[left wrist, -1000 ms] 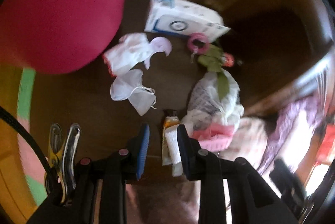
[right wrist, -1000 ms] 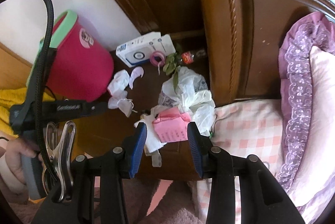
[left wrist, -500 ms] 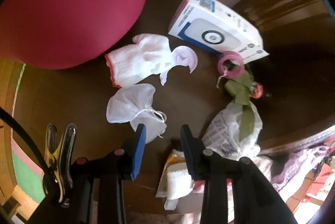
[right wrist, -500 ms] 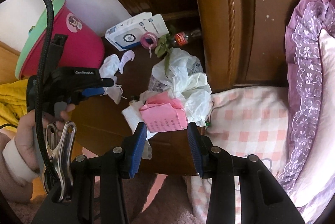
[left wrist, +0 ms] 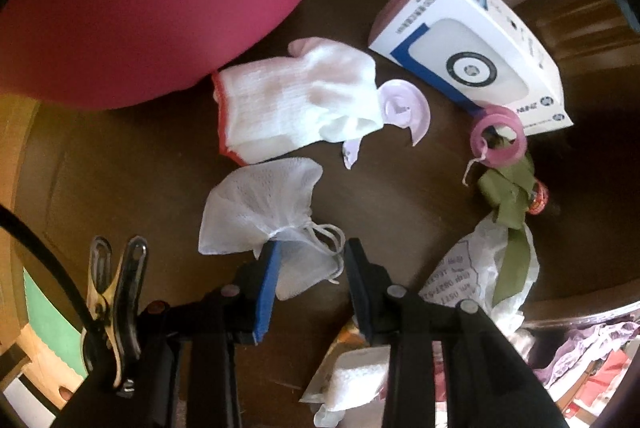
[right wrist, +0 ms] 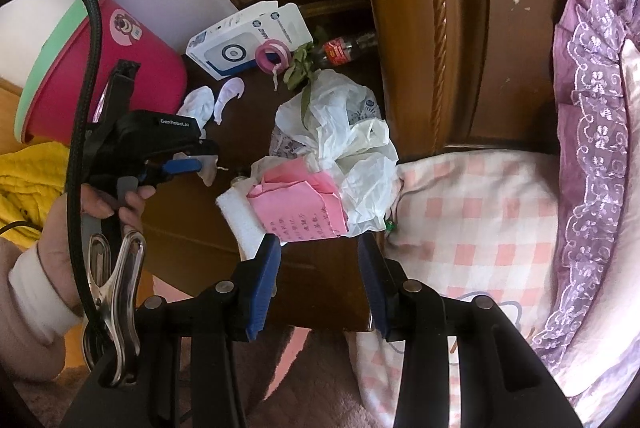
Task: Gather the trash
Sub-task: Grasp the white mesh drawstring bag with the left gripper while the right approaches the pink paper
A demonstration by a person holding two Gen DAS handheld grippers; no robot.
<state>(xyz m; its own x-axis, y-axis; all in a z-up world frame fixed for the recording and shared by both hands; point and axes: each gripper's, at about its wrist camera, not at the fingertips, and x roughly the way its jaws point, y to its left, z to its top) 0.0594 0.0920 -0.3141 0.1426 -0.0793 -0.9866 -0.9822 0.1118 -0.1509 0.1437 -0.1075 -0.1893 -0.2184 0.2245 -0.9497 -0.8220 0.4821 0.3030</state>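
Note:
Trash lies on a dark wooden nightstand (left wrist: pixel 140 187). My left gripper (left wrist: pixel 310 264) points straight down over a white mesh drawstring bag (left wrist: pixel 256 211); the bag's lower part and strings sit between the jaws, which are closing, and the pads do not clearly press it. Beyond it are a white glove (left wrist: pixel 296 107), a pale lilac plastic piece (left wrist: pixel 404 107) and a pink tape roll (left wrist: pixel 498 137). My right gripper (right wrist: pixel 319 248) stands open just short of a crumpled pink paper (right wrist: pixel 296 203), which rests against a white plastic bag (right wrist: pixel 340 131) and a white foam roll (right wrist: pixel 240 216).
A pink bucket with a green rim (right wrist: pixel 100 75) stands at the nightstand's left. At the back lie a white box (right wrist: pixel 240 43), green leaves (right wrist: pixel 300 67) and a bottle (right wrist: pixel 344 49). A wooden headboard (right wrist: pixel 420 27) and a checked bed sheet (right wrist: pixel 460 228) are on the right.
My left gripper has sunk and shifted from over the foam roll to the mesh bag, which now lies between its jaws. The right gripper has come down a little toward the pink paper.

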